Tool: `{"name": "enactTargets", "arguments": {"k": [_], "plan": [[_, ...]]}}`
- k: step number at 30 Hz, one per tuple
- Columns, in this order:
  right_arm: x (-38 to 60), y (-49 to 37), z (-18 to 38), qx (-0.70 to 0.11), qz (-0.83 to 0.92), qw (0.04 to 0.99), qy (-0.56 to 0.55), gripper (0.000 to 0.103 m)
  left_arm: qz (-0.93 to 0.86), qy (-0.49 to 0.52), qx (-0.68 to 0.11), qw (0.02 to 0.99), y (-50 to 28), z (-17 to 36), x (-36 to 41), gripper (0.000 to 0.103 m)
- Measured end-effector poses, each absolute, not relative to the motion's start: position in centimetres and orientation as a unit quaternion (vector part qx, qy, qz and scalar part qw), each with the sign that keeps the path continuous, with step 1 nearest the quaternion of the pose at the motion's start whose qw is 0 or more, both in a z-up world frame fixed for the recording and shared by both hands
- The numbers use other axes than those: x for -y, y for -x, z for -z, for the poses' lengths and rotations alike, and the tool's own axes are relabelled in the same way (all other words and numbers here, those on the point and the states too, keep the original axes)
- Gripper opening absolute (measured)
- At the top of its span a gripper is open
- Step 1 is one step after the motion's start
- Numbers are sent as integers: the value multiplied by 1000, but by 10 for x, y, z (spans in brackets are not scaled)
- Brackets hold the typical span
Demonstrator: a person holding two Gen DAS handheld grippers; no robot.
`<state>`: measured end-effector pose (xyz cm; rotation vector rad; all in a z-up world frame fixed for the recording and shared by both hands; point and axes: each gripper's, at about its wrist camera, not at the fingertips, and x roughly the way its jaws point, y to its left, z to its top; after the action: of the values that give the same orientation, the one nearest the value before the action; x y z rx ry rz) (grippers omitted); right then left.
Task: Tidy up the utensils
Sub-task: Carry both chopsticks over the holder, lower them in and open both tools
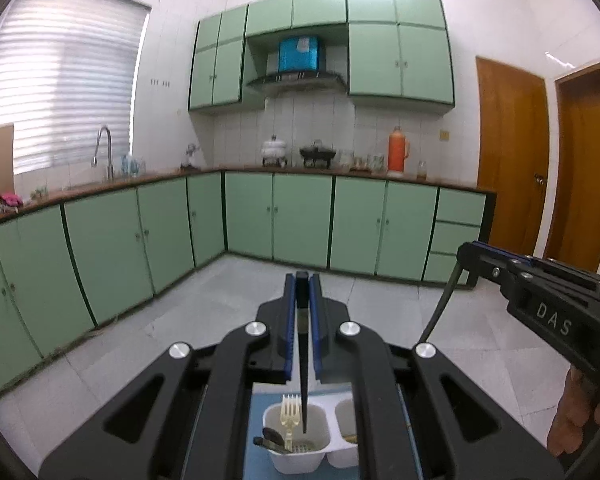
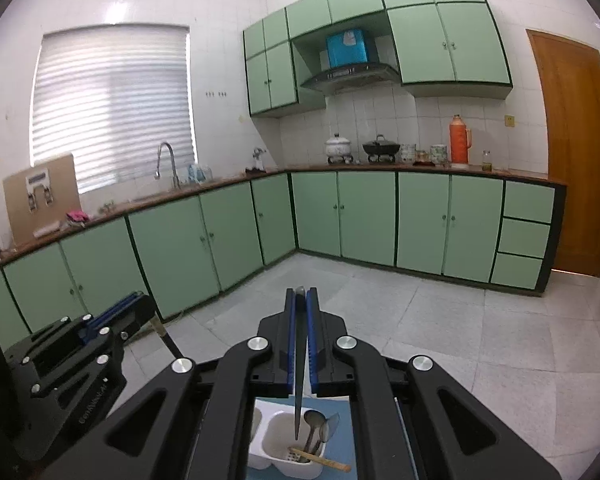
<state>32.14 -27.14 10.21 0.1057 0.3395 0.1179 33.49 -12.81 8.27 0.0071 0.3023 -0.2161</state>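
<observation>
My left gripper (image 1: 302, 280) is shut on a black utensil (image 1: 303, 376) that hangs point down over the left compartment of a white caddy (image 1: 296, 460). That compartment holds a clear plastic fork (image 1: 290, 420) and a dark utensil. My right gripper (image 2: 301, 292) is shut on a grey metal utensil (image 2: 299, 380) that hangs over the caddy's right compartment (image 2: 278, 460). This one holds metal spoons (image 2: 320, 426) and a wooden stick (image 2: 324, 460). The caddy stands on a blue mat (image 2: 342, 444). The right gripper also shows in the left wrist view (image 1: 466, 250), the left one in the right wrist view (image 2: 140, 300).
Both grippers are held high above a grey tiled floor (image 2: 440, 320). Green cabinets (image 1: 300, 220) line the far walls, with a sink tap (image 1: 104, 152), pots and an orange flask (image 1: 398, 150) on the counter. A wooden door (image 2: 576, 152) is at the right.
</observation>
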Motion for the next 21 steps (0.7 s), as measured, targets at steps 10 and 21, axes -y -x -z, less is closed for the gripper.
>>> {"name": "enactTargets", "arguments": {"k": [10,21], "plan": [[271,-340,-37,-221,-52,972,-63,5,100,-12,-194,976,-352,-38,123,6],[276,-336,-13,-246,-43,966,-68,8,95,-27,-239,966,-359,-9,120,9]]}}
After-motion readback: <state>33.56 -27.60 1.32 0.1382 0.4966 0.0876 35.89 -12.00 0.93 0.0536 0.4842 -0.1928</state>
